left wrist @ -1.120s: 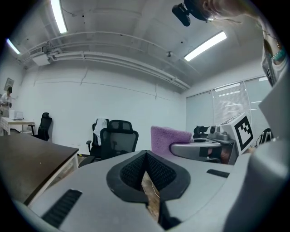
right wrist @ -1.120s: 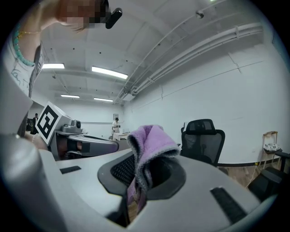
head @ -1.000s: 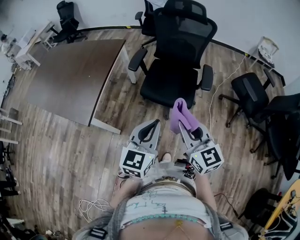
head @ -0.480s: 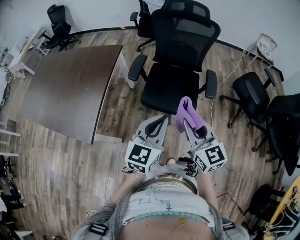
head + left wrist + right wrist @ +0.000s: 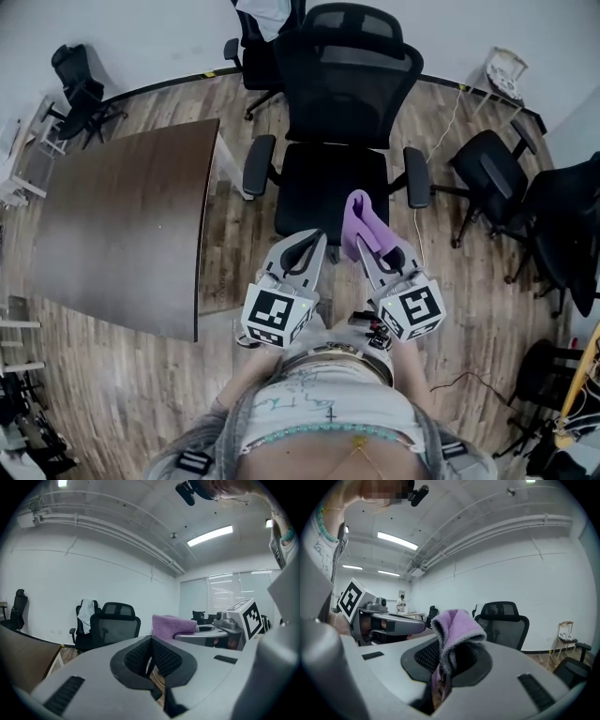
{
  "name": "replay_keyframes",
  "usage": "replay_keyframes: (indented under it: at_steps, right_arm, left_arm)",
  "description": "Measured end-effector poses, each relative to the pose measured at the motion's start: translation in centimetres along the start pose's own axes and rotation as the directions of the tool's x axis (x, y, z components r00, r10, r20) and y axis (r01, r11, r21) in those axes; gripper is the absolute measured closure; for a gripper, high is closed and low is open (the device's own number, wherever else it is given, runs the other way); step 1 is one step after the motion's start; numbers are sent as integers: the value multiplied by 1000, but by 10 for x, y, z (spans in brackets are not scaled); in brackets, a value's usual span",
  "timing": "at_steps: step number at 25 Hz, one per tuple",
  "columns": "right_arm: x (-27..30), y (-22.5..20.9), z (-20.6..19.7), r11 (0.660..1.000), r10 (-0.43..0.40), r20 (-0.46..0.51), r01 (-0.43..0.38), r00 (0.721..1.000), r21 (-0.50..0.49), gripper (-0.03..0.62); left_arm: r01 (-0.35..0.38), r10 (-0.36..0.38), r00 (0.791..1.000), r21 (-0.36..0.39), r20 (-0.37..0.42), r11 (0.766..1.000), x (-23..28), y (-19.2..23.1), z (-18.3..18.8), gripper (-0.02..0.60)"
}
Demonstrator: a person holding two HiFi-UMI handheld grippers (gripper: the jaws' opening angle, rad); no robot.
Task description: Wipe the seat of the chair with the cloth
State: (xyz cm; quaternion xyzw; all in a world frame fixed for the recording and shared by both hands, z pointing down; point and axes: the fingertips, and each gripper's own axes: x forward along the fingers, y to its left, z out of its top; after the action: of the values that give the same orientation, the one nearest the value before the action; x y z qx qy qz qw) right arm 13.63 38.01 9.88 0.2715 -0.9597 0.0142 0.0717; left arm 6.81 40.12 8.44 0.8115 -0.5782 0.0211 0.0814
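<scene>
Wood-plank floor [image 5: 234,216], brown table [image 5: 122,225] off to the left of the jaws, and spare black chairs round the edges of the room. Over the last second the target chair [image 5: 333,192] has swung from up-and-right to square ahead, so the front of its seat now lies just beyond both jaw tips. The person has stepped in and lined up. Right gripper [image 5: 443,667] is unchanged: jaws clamped on the purple cloth [image 5: 454,630], whose folded end stands up and flops forward past the tips toward the seat. Left gripper [image 5: 151,656] has its jaws closed together with nothing between them, beside the right one. The cloth looks clear of the seat, so probably approach only, with wiping not started. Next up is likely lowering the cloth onto the seat.
</scene>
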Motion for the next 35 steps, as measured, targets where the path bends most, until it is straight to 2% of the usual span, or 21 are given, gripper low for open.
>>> replay_keyframes:
  at_steps: [7,15,27,35]
  right_arm:
    - [29,-15,1,999,-42,-14,42,999,5,546]
    - [56,-64,4,998,-58,-12,59,998,14,546]
    - [123,-171,19,1000,20,-5,-20,1000,14,546]
    - [136,-235,14,998,55,-16,-55,998,29,546]
  left_arm:
    - [19,-19,1000,-13,-11,1000,19,32,1,572]
    - [8,-9,999,-19,-38,1000,64,57,-1,572]
    - [-57,57,997,-7,-47,998,176,92,28,572]
    - [-136,136,988,4,-73,991,225,101,32,572]
